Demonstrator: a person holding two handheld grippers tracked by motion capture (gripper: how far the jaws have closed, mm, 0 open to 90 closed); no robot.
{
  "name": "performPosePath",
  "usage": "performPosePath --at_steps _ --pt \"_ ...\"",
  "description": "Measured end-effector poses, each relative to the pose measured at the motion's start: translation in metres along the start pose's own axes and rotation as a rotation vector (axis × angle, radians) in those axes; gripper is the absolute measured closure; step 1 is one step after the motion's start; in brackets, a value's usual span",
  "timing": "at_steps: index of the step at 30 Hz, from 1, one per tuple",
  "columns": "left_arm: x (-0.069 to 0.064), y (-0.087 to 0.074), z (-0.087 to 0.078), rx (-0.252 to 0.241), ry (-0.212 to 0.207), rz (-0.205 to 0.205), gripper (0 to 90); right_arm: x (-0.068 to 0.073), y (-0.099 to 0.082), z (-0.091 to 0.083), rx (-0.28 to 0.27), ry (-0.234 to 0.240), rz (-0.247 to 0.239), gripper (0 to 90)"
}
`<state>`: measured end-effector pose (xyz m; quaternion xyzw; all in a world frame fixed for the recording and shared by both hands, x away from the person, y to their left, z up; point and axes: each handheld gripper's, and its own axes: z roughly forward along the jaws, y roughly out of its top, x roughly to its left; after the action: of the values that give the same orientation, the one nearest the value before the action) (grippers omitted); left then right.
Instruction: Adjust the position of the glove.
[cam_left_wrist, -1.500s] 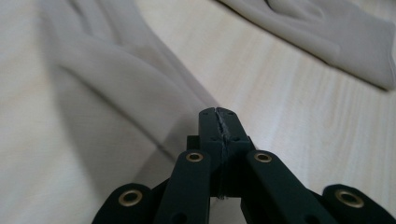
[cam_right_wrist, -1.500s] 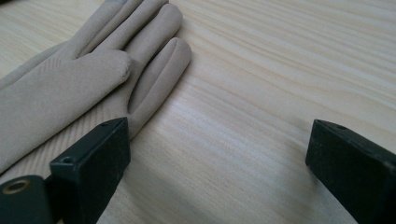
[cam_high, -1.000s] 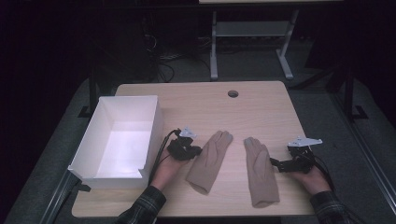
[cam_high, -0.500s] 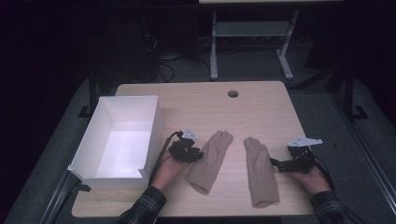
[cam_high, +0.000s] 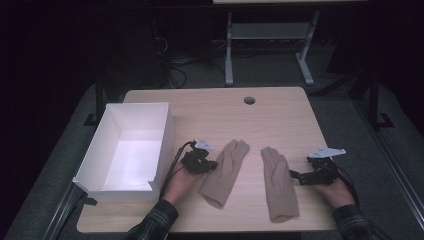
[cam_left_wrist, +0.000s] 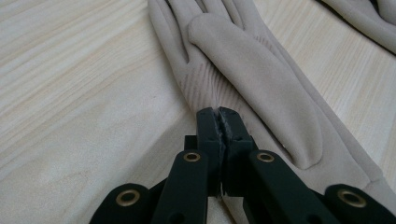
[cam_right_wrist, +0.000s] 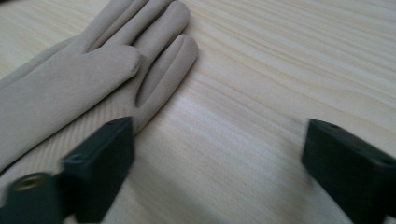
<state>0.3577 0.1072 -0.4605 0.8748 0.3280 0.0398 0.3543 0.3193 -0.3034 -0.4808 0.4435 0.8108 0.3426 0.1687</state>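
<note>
At the near edge of the table, the left gripper (cam_high: 210, 165) lies low against the left glove (cam_high: 224, 172), its jaws pinched together on the edge of the fabric. In the left gripper view the two black jaws (cam_left_wrist: 219, 123) meet tip to tip, with a thin fold of the beige glove (cam_left_wrist: 252, 79) caught between them, just below the ribbed patch where the thumb lies folded over the palm. This glove rests flat on the wood, fingers pointing away from the person and tilted a little to the right.

The right gripper (cam_high: 296, 176) sits just beside the right glove (cam_high: 278, 182), at that glove's right edge. Its jaws have just been closing a little, but they stand wide apart with nothing between them. In the right gripper view one jaw hovers over the glove's edge (cam_right_wrist: 84, 88), the other over bare wood; whether the first touches the fabric I cannot tell. This glove also lies flat, fingers pointing away, cuff toward the near table edge.

The two gloves lie side by side, near each other but apart. A white box (cam_high: 95, 170), open at the top, stands on the left part of the wooden table (cam_high: 220, 115), just beside the left hand (cam_high: 181, 186). A small round hole (cam_high: 249, 100) sits near the table's far edge.
</note>
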Motion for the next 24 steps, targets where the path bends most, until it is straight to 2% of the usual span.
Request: performPosePath --at_steps 4,6,10,13,17,24 --pt "0.001 0.000 0.000 -0.002 -0.004 -0.009 88.1 -0.002 0.001 -0.008 0.011 0.045 0.016 28.5" --pt "0.001 0.000 0.000 -0.002 -0.002 -0.010 88.0 -0.002 0.000 -0.014 0.002 0.069 -0.005 39.7" --pt "0.001 0.000 0.000 0.005 -0.002 -0.005 88.0 0.006 -0.005 -0.030 -0.010 0.107 -0.047 73.4" --pt "0.001 0.000 0.000 0.007 0.000 -0.004 88.1 0.010 -0.008 -0.037 -0.013 0.169 -0.072 88.9" --pt "-0.001 0.000 0.000 0.006 0.006 -0.003 88.0 0.017 -0.011 -0.037 0.023 0.243 -0.109 89.9" --pt "0.000 0.000 0.000 0.010 0.004 -0.005 88.1 0.027 -0.006 -0.027 0.046 0.293 -0.143 89.8"
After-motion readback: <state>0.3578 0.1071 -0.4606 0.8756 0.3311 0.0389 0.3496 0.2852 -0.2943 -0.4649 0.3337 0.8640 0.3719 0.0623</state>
